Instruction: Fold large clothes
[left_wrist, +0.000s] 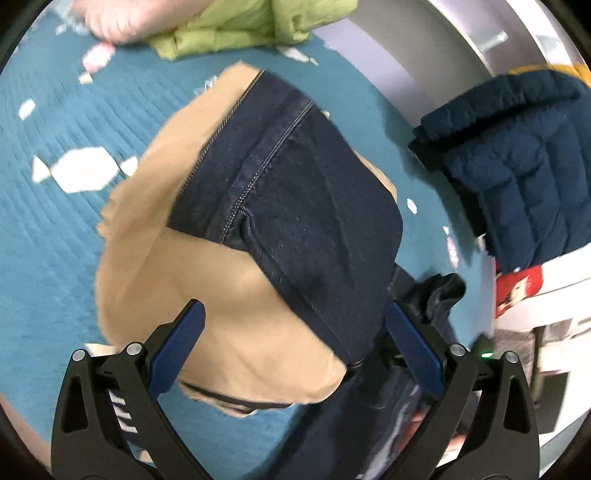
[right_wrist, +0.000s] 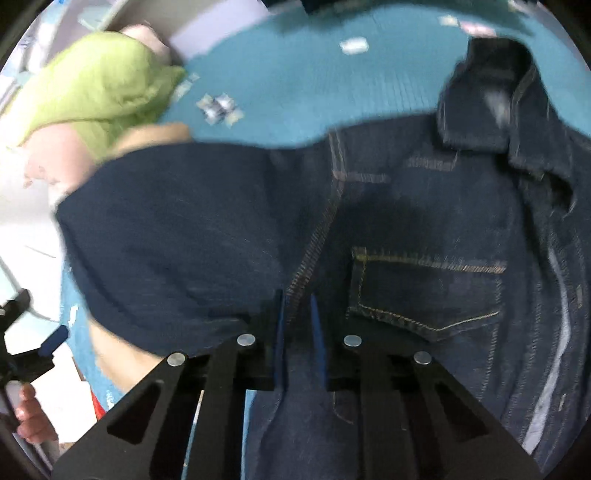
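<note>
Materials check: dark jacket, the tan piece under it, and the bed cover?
Jacket: looks like dark denim, matte, with a twill weave and contrast topstitching around a patch pocket. Tan piece: probably a smooth plain woven cloth, matte; too blurred to say more. Bed cover: teal fabric, seemingly quilted, with ribbed stitch lines and a white print.

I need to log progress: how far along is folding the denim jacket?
Early. One sleeve already lies folded across a tan garment. In hand: the right tool is pinching the denim jacket at a seam, while the left tool hangs open. Left: collar and body remain spread out.
</note>
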